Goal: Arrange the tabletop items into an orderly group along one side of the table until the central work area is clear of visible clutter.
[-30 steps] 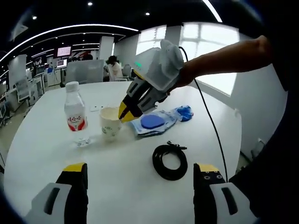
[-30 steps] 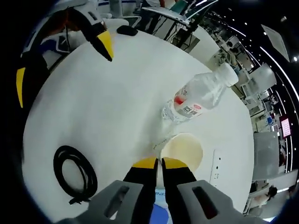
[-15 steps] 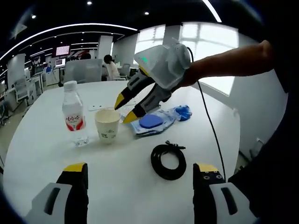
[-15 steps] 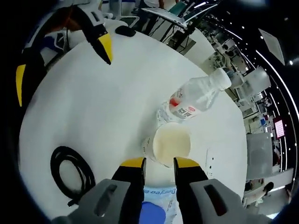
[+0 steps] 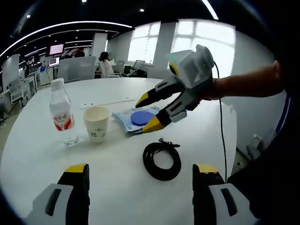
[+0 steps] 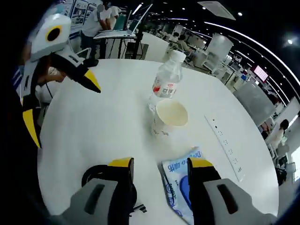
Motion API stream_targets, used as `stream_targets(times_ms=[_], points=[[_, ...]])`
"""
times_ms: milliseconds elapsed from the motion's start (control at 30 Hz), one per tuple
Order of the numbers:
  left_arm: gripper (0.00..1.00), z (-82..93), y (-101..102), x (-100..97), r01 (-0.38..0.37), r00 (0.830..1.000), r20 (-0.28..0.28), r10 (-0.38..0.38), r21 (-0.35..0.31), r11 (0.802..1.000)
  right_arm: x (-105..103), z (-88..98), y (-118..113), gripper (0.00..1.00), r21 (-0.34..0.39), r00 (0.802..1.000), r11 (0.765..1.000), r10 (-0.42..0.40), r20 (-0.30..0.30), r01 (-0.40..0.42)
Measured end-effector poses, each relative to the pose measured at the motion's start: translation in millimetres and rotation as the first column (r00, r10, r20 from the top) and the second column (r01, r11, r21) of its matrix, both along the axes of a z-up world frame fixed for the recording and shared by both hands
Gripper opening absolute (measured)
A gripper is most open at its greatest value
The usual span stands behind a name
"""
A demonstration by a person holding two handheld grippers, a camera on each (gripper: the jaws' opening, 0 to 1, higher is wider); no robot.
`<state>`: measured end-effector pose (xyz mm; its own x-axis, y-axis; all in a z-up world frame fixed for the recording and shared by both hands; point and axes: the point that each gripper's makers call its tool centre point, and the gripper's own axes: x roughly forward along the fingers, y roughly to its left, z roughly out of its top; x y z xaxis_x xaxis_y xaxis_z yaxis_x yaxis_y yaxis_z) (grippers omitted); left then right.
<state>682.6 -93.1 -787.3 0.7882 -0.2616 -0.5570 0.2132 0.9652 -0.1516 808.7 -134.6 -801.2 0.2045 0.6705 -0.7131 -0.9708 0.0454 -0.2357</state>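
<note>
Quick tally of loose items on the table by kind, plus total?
Water bottle: 1
Paper cup: 1
Plastic packet with blue disc: 1
Coiled black cable: 1
Total: 4
Not counted: the white power strip, which lies flat along the table and may be a fixture.

Both views are bright and evenly lit. In the left gripper view, daylight floods in from large windows (image 5: 197, 44) at about one o'clock and washes them out to near white, while ceiling light strips (image 5: 65, 26) curve along the top at eleven o'clock. The white table (image 5: 117, 168) reflects light softly; shadows under objects are faint. Fisheye distortion bends straight lines strongly toward the edges. In the right gripper view, the far office background at two o'clock looks slightly soft, perhaps from motion blur.
</note>
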Motion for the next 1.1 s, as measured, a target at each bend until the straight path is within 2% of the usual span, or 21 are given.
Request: stream_targets(times_ms=[67, 133, 300, 467, 633, 733, 800, 833, 1033, 1100], points=[[0.88, -1.1, -9, 3.6, 0.015, 1.000, -0.007, -0.015, -0.002, 1.000, -1, -2.2, -16, 0.44, 0.026, 0.996, 0.996, -0.080, -0.034, 0.081], [0.87, -2.9, -13, 6.1, 0.018, 1.000, -0.011, -0.018, -0.008, 1.000, -2, -4.1, -24, 0.45, 0.040, 0.991, 0.992, -0.120, -0.061, 0.123], [0.86, -11.7, -22, 13.6, 0.043, 0.999, -0.030, -0.044, -0.017, 0.999, -4, -13.0, -44, 0.45, 0.065, 0.964, 0.968, -0.234, -0.126, 0.243], [0.83, -28.4, -30, 23.0, 0.060, 0.996, -0.071, -0.061, -0.020, 0.998, -14, -30.1, -67, 0.43, 0.053, 0.917, 0.933, -0.339, -0.211, 0.357], [0.78, -39.4, -35, 31.4, 0.052, 0.994, -0.098, -0.053, -0.016, 0.999, -22, -44.4, -77, 0.39, 0.066, 0.879, 0.905, -0.389, -0.276, 0.421], [0.73, -41.2, -36, 36.2, 0.057, 0.994, -0.094, -0.057, 0.003, 0.998, -23, -48.6, -81, 0.36, 0.082, 0.868, 0.893, -0.404, -0.287, 0.443], [0.70, -45.7, -38, 39.6, 0.061, 0.993, -0.097, -0.061, 0.002, 0.998, -27, -47.6, -79, 0.33, 0.111, 0.832, 0.865, -0.426, -0.355, 0.490], [0.68, -46.0, -39, 41.4, 0.062, 0.993, -0.097, -0.062, 0.000, 0.998, -27, -48.4, -79, 0.32, 0.117, 0.822, 0.856, -0.434, -0.369, 0.504], [0.56, -63.7, -44, 50.0, 0.034, 0.989, -0.143, -0.033, 0.001, 0.999, -30, -62.5, -85, 0.22, 0.084, 0.785, 0.830, -0.482, -0.388, 0.551], [0.51, -67.8, -47, 51.7, 0.027, 0.987, -0.157, -0.029, -0.010, 1.000, -34, -61.1, -85, 0.20, 0.079, 0.781, 0.826, -0.491, -0.386, 0.558]])
